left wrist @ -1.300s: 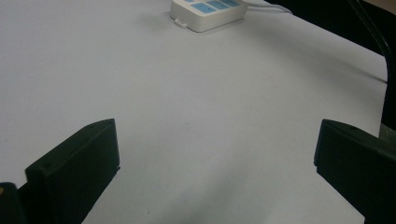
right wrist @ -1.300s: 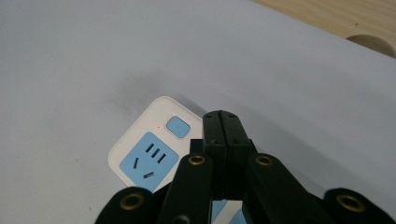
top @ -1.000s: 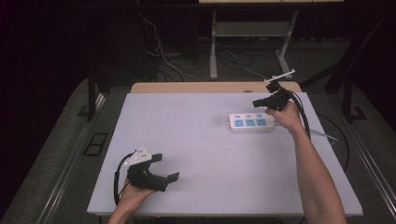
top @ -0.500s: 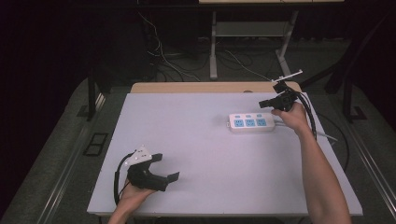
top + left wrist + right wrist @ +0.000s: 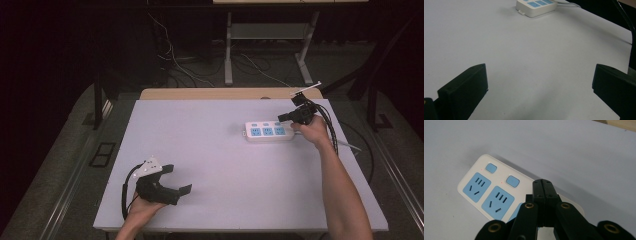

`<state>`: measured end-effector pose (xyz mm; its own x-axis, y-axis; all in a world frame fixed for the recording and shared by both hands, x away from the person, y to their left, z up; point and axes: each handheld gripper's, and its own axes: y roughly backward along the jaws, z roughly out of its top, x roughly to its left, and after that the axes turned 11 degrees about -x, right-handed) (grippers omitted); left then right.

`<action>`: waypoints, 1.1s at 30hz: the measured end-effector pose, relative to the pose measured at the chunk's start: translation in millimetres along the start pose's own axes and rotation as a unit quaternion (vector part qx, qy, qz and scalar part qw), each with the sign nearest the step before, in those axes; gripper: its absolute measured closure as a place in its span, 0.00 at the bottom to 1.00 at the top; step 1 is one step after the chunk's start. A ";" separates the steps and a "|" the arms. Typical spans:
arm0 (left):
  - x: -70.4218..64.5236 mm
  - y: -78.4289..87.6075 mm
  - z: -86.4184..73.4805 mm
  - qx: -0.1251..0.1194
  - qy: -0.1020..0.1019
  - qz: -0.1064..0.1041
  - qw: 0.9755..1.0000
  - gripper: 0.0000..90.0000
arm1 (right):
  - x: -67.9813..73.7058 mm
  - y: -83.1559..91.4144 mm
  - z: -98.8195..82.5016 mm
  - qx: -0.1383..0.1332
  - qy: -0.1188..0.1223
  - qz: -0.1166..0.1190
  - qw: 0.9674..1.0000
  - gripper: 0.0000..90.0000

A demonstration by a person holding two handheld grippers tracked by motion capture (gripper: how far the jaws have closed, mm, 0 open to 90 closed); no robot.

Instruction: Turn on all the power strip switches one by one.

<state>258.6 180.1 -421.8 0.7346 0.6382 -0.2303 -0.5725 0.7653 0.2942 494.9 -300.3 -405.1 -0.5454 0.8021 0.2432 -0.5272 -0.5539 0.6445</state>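
A white power strip with blue sockets lies at the table's far right; it also appears in the left gripper view and the right gripper view. My right gripper hovers at the strip's right end, jaws pressed together with nothing between them. In the right gripper view its shut tips sit just over the strip, beside a blue button. Whether they touch it I cannot tell. My left gripper rests near the table's front left corner, jaws wide apart over bare tabletop.
The white table has a wooden strip along its far edge. The power strip's cord trails off the right side. A dark floor with cables and desk legs lies beyond.
My right gripper has dropped and shifted slightly right, toward the right end of the power strip. The left gripper has stayed where it was.
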 end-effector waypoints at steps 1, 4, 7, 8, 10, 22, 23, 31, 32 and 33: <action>0.2 -0.1 0.0 0.000 0.000 0.000 1.000 0.00 | -0.2 -0.7 -0.4 -0.001 0.001 0.000 1.000 1.00; 0.1 -0.1 -0.1 0.001 0.000 0.000 1.000 0.00 | 0.1 -3.4 -1.2 0.000 -0.001 0.000 1.000 1.00; 0.0 0.4 0.0 0.001 -0.001 0.000 1.000 0.00 | 0.0 -6.1 -1.6 0.001 -0.003 -0.003 1.000 1.00; 0.0 0.5 0.0 0.000 -0.001 0.000 1.000 0.00 | 0.1 -6.8 -1.7 0.000 -0.004 -0.002 1.000 1.00; 0.0 0.6 0.0 0.000 -0.001 0.000 1.000 0.00 | 0.4 -8.1 -1.8 0.000 -0.003 -0.001 1.000 1.00; -0.1 0.5 0.1 0.000 -0.001 -0.001 1.000 0.00 | -1.0 -9.4 -4.5 0.003 -0.002 -0.013 1.000 1.00; -0.1 0.4 0.1 0.001 -0.002 -0.001 1.000 0.00 | -1.1 -9.1 -4.7 0.003 -0.001 -0.013 1.000 1.00; -0.4 -0.3 -0.1 0.001 -0.002 -0.001 1.000 0.00 | -2.0 -7.7 -8.5 -0.006 -0.006 -0.012 1.000 1.00; -0.3 -0.4 -0.2 0.001 -0.001 -0.001 1.000 0.00 | -2.1 -7.8 -8.6 -0.007 -0.008 -0.008 1.000 1.00; -0.2 -0.5 -0.2 0.001 -0.001 0.000 1.000 0.00 | -1.7 -8.3 -8.6 -0.008 -0.010 -0.002 1.000 1.00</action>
<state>258.7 179.7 -422.1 0.7357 0.6375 -0.2288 -0.5714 0.7655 0.2958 494.6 -299.0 -417.1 -0.5304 0.8084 0.2554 -0.5396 -0.5543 0.6338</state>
